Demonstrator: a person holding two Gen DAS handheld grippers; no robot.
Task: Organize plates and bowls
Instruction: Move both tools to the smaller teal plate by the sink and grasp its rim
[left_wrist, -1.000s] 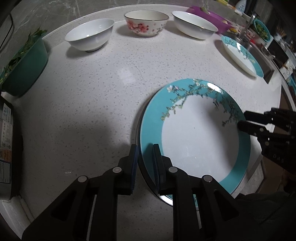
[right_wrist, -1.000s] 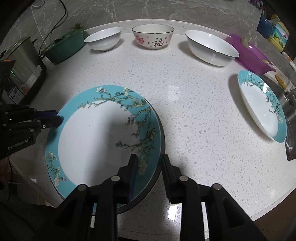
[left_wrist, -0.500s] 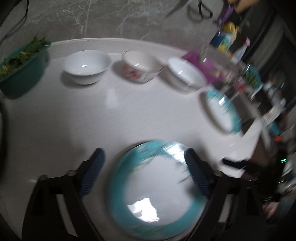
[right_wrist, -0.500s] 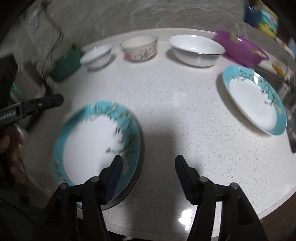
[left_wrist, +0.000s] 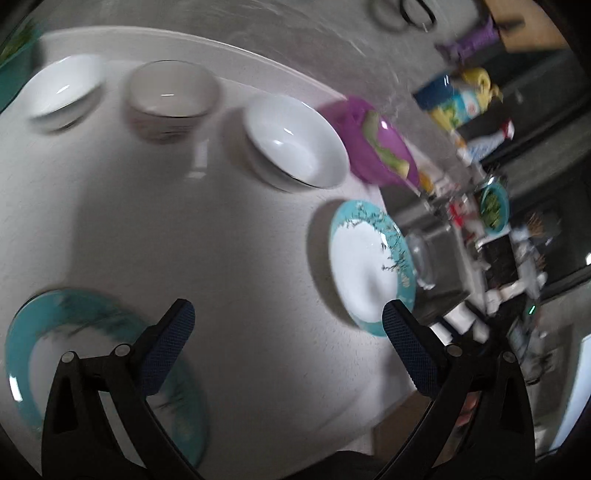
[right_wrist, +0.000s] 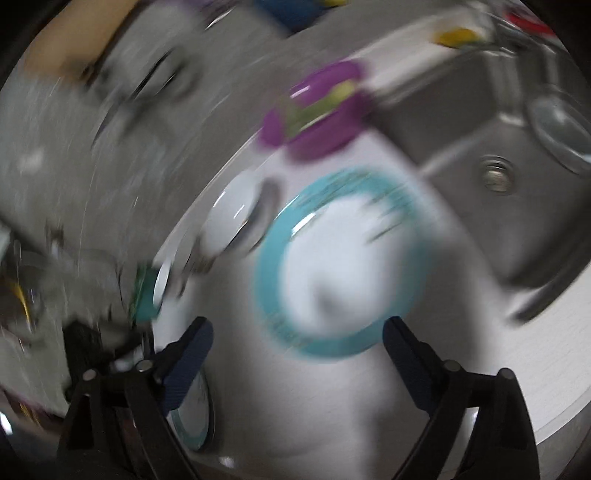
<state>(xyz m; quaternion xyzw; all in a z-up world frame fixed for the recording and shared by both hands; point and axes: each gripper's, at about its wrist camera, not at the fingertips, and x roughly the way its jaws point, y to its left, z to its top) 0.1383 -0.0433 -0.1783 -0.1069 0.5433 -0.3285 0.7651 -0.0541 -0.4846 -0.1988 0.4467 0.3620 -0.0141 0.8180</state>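
at three o'clock of the counter (left_wrist: 229, 236) a lone plate (left_wrist: 365, 269) lies near the sink (right_wrist: 480, 122), the spread, empty left gripper (left_wrist: 284, 332) and right gripper (right_wrist: 295, 343) aimed there, likely to stack it on the plates (left_wrist: 26, 343) at eight.

Three bowls (left_wrist: 295, 142) line the counter's (left_wrist: 229, 258) back, plates (left_wrist: 364, 266) nearer.

Blurred: right-wrist view throughout. Teal-rimmed white plate (left_wrist: 22, 343): smeared, partly behind left gripper's finger. Green container (left_wrist: 14, 48): cropped at edge.
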